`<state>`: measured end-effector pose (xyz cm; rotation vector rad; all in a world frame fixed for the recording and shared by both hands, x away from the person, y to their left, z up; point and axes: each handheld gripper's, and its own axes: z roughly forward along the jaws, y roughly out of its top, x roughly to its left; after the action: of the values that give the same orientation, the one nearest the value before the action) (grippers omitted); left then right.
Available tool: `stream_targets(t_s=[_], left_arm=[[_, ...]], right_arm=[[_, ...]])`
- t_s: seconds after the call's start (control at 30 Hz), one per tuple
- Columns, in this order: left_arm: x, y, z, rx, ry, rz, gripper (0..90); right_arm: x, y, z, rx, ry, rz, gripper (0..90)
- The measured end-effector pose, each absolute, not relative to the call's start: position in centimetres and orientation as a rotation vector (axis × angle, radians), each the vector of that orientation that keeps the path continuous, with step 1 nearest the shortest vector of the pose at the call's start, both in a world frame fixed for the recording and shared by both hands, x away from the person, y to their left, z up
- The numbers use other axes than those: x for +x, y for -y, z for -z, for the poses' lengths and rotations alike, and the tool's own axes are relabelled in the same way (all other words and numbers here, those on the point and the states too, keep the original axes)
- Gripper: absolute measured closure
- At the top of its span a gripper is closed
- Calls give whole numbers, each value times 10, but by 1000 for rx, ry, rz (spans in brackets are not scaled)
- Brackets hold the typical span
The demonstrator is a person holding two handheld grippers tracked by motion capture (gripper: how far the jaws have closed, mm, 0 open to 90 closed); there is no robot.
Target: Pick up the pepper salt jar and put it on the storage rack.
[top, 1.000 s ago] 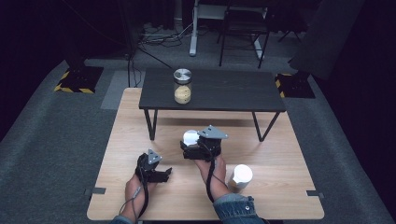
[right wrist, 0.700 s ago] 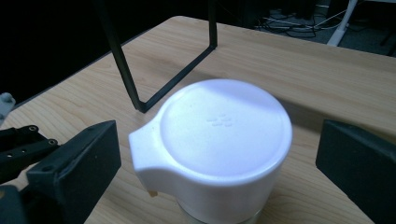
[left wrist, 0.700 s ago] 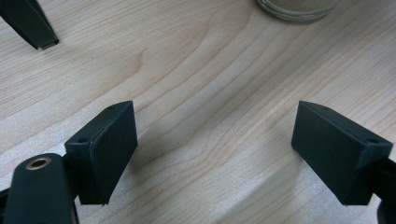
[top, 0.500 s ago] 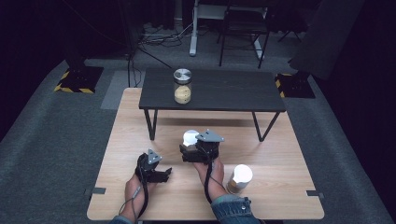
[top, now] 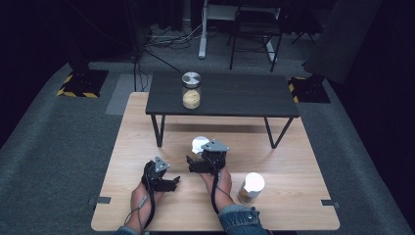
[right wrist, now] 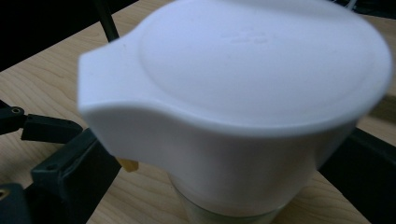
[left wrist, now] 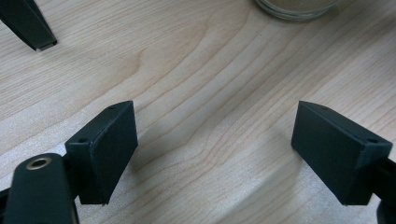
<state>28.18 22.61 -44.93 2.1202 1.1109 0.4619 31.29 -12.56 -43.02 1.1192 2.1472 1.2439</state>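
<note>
Since a second ago the right gripper [top: 195, 164] has sunk toward the table [top: 303, 161], carrying the white-lidded jar [right wrist: 243, 107] lower; its jaws have just been closing a little, and they flank the jar just under the lid, seemingly gripping it. The jar sits at mid-table, in front of the black bench [top: 235, 95]. Glass below a smooth plastic lid likely makes it rigid, fairly weighty, slippery and breakable, so the sides under the lid suit best. Resting wide apart and empty is the left gripper [left wrist: 215, 149].
</note>
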Motion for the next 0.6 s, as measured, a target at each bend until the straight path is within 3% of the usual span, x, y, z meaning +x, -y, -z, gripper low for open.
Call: stream_targets(t_s=[0.3,0.6], left_arm=[[282,-226,449,2122,-1107,-460,145],[282,-227,449,2123,-1105,-459,145]], right_arm=[[315,122,439,1103,-2165,-1222,66],[316,119,446,1094,-2173,-1191,169]])
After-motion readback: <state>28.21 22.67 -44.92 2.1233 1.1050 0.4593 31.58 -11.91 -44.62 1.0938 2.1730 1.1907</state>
